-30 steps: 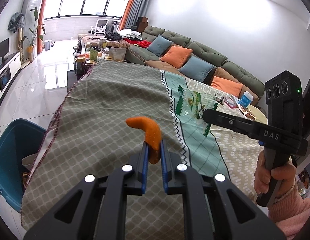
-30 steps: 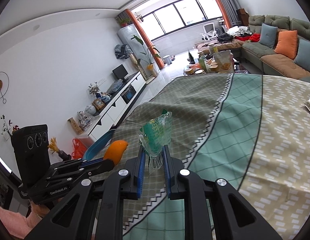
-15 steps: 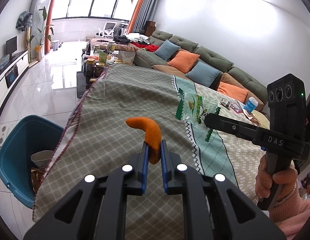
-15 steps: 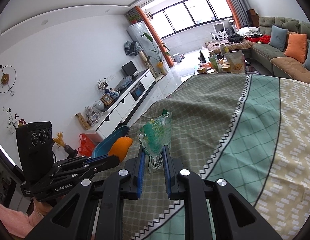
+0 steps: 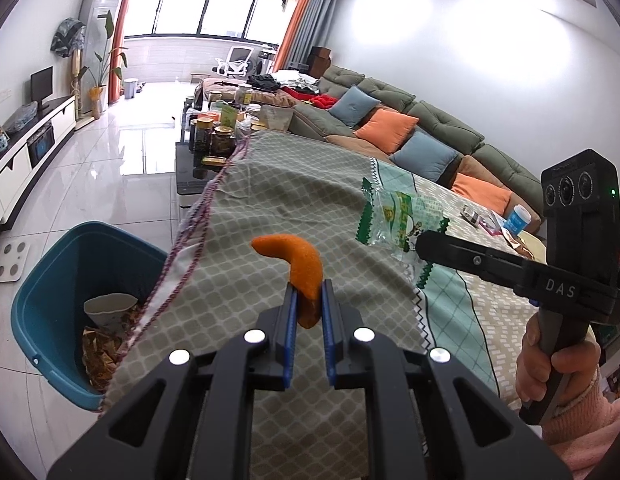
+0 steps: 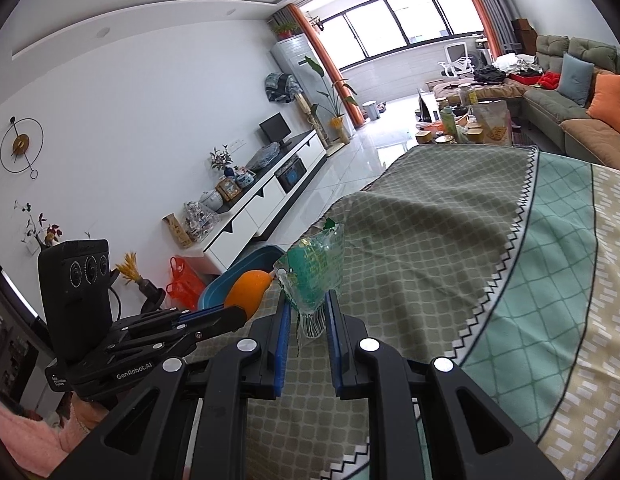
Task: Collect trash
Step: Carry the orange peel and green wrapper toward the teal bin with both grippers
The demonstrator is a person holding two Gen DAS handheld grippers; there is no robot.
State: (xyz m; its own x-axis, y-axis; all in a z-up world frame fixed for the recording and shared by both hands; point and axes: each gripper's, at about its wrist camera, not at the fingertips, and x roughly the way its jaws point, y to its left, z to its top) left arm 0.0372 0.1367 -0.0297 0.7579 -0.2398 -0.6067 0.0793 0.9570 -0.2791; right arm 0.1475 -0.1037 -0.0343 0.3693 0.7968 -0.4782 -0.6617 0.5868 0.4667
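A table under a patterned green-and-beige tablecloth [image 5: 269, 208] is carrying a blue-capped bottle [image 5: 517, 218] and some wrappers [image 5: 480, 216] at its far end. A blue bin [image 5: 49, 288] is standing on the tiled floor [image 5: 109, 168] beside it.

blue bin [image 5: 41, 292]: more in view, lower left | wrapper [image 5: 402, 220]: shifted toward frame centre | tablecloth edge [image 5: 189, 240]: shifted right
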